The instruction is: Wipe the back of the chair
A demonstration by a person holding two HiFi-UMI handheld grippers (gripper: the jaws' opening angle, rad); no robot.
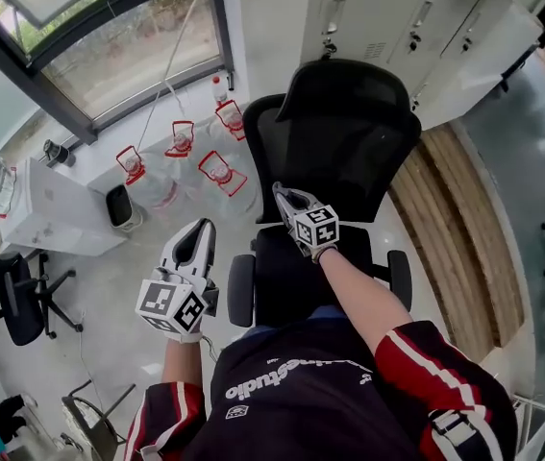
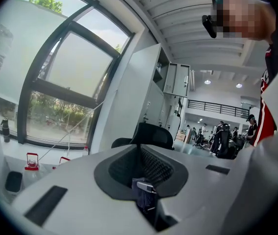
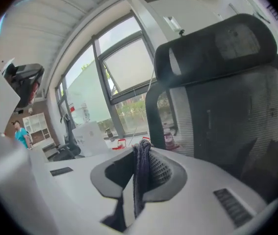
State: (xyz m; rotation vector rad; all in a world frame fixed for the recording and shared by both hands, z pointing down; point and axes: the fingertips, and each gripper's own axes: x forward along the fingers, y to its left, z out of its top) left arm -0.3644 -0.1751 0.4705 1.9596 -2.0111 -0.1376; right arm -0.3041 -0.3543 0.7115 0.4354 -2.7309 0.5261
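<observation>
Here, the right tongs (image 1: 285,200), clamped on a dark knitted cloth (image 3: 139,180), hovered just before the backrest of the black mesh office chair (image 1: 349,133). The left tongs (image 1: 197,236), closed on a small dark scrap (image 2: 143,192), hung beside the seat. Wiping seemed about to start: the cloth next needed pressing onto the mesh.

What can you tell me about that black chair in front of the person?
The chair is a black office chair, standing upright on the pale floor and facing the person. Its tall backrest looks like mesh and is topped by a curved headrest. Below are a padded seat and two rounded armrests. The right gripper, pinching a dark cloth, is raised in front of the lower backrest; whether the cloth touches it cannot be told.
</observation>
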